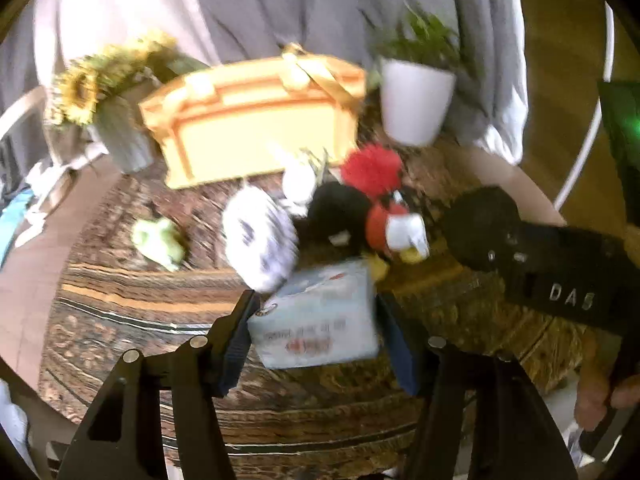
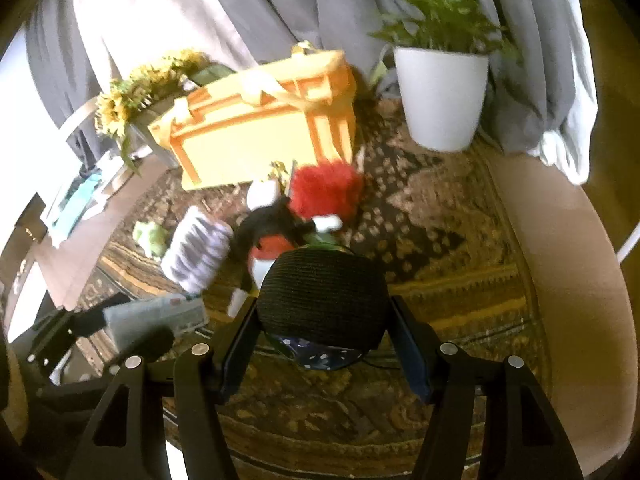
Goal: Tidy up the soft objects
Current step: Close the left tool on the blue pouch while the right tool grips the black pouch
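left gripper [image 1: 314, 330]: lower centre of the left wrist view, fingers [image 1: 236, 344] pinching a pale blue soft pack [image 1: 320, 318] by its two sides; pack printed with red lettering, held above the patterned rug [image 1: 120, 320]. same pack at lower left of the right wrist view [image 2: 156, 316], blurred.

right gripper [image 2: 322, 340]: lower centre of the right wrist view, fingers [image 2: 408, 344] closed against both flanks of a black knitted round item [image 2: 324, 296]; dark blue dotted fabric [image 2: 320, 354] showing under its lower edge. same item at right of the left wrist view [image 1: 480, 228], in front of the gripper body marked "das".

pile of soft objects, centre of both views, on the rug:
- red fluffy item [image 1: 372, 170], touching the black one below it.
- black plush [image 1: 340, 216], with red and white parts [image 1: 396, 228] at its right.
- white striped bundle [image 1: 260, 240], just left of the black plush, tilted.
- small white item [image 1: 298, 184], behind the bundle; kind cannot tell.

green soft toy [image 1: 158, 242]: left of centre, apart from the pile.

orange bag [image 1: 256, 120]: upper centre, with handles, behind the pile.

white pot with green plant [image 1: 414, 102]: upper right, just beside the bag.

sunflowers in grey container [image 1: 100, 92]: upper left, beside the bag.

grey curtain [image 1: 280, 4]: top of frame, behind everything.
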